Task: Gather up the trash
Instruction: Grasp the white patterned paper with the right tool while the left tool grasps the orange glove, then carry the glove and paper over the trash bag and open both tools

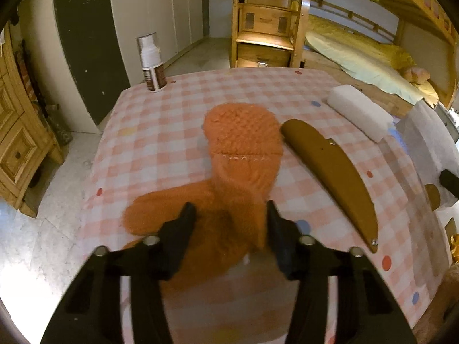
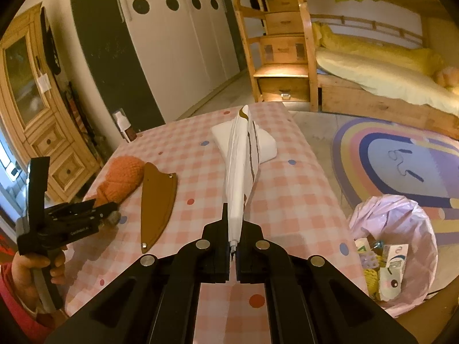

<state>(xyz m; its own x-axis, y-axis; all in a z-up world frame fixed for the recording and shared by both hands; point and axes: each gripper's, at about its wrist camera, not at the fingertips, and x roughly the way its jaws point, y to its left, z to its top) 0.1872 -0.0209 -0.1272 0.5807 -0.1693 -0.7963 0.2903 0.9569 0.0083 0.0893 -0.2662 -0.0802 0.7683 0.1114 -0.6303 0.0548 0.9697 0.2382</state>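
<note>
My right gripper (image 2: 233,223) is shut on a flat white wrapper (image 2: 239,166) with brown stripes and holds it edge-on above the checked table (image 2: 287,200). My left gripper (image 1: 231,215) is open, its fingers on either side of an orange knitted sock (image 1: 241,143) that lies on the table; the sock also shows in the right wrist view (image 2: 120,177). A bin lined with a pink bag (image 2: 401,223) stands on the floor to the right of the table, with several pieces of trash inside.
A brown curved sheath (image 1: 332,166) lies right of the sock. A white foam block (image 1: 358,111) sits at the table's far right. A spray bottle (image 1: 150,63) stands at the far left corner. A bunk bed (image 2: 373,71) and wooden cabinets (image 2: 34,109) surround the table.
</note>
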